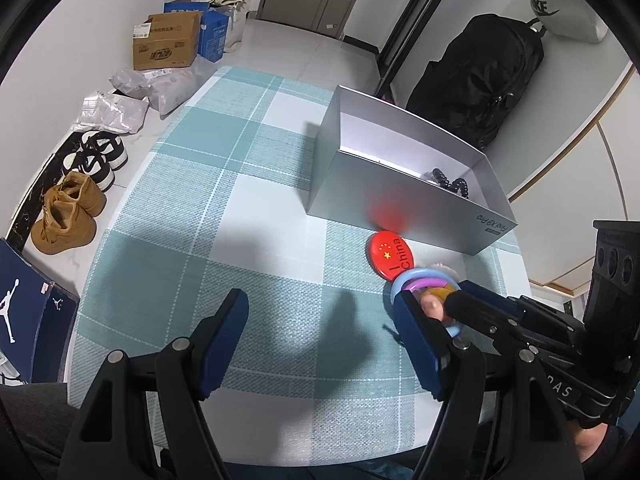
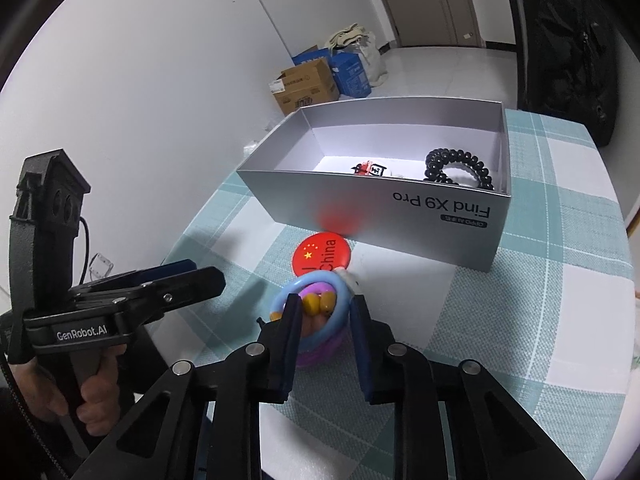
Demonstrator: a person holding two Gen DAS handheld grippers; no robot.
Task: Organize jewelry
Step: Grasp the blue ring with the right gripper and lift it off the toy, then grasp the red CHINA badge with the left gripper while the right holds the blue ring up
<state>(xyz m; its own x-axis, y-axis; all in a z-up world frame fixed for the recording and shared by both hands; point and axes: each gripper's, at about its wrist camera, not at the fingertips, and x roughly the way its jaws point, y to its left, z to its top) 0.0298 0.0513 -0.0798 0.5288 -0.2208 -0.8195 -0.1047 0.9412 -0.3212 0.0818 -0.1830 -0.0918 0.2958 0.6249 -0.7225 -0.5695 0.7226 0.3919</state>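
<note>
A pile of jewelry lies on the checked tablecloth: a blue ring bracelet (image 2: 320, 312), a purple ring (image 2: 320, 354) and amber beads (image 2: 318, 303). My right gripper (image 2: 326, 336) has its fingers on both sides of the pile, closing on the blue ring and beads. A red "I China" badge (image 2: 320, 258) lies just beyond, in front of a grey open box (image 2: 400, 204) holding a black bead bracelet (image 2: 460, 168) and a small red item (image 2: 366, 169). My left gripper (image 1: 320, 332) is open and empty above the cloth, left of the pile (image 1: 424, 284).
The table edge (image 1: 104, 240) runs along the left; shoes (image 1: 68, 212), plastic bags and cardboard boxes (image 1: 166, 42) lie on the floor beyond. A black backpack (image 1: 480, 80) stands behind the box. A white wall is at the right gripper's left.
</note>
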